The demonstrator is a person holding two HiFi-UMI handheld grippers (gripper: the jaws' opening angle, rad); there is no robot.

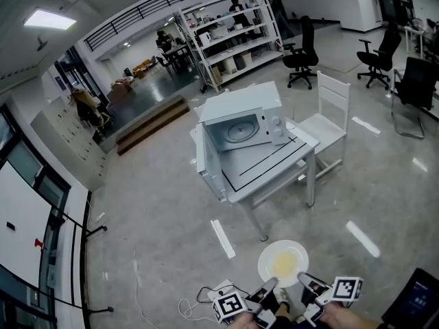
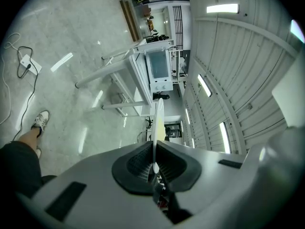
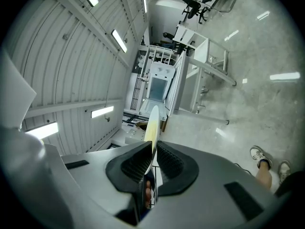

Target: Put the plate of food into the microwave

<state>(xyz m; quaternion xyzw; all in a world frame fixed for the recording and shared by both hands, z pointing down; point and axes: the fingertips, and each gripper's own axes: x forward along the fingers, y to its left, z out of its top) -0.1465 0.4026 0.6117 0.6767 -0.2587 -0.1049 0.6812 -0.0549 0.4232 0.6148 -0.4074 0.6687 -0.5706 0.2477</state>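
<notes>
A white plate [image 1: 283, 262] with yellow food on it hangs level over the floor at the bottom of the head view. My left gripper [image 1: 269, 286] is shut on its near left rim and my right gripper [image 1: 306, 282] is shut on its near right rim. In the left gripper view the plate [image 2: 157, 123] shows edge-on between the jaws of the left gripper [image 2: 154, 165]. The right gripper view shows the plate [image 3: 151, 125] the same way in the right gripper [image 3: 150, 159]. The white microwave [image 1: 241, 122] stands on a white table [image 1: 271, 163] ahead, its door [image 1: 208, 166] swung open to the left.
A white chair [image 1: 328, 118] stands right of the table. A power strip and cable [image 1: 200, 295] lie on the floor beside my left gripper. White tape strips [image 1: 222, 238] mark the floor between me and the table. Office chairs and shelving stand farther back. A dark screen [image 1: 416, 300] is at bottom right.
</notes>
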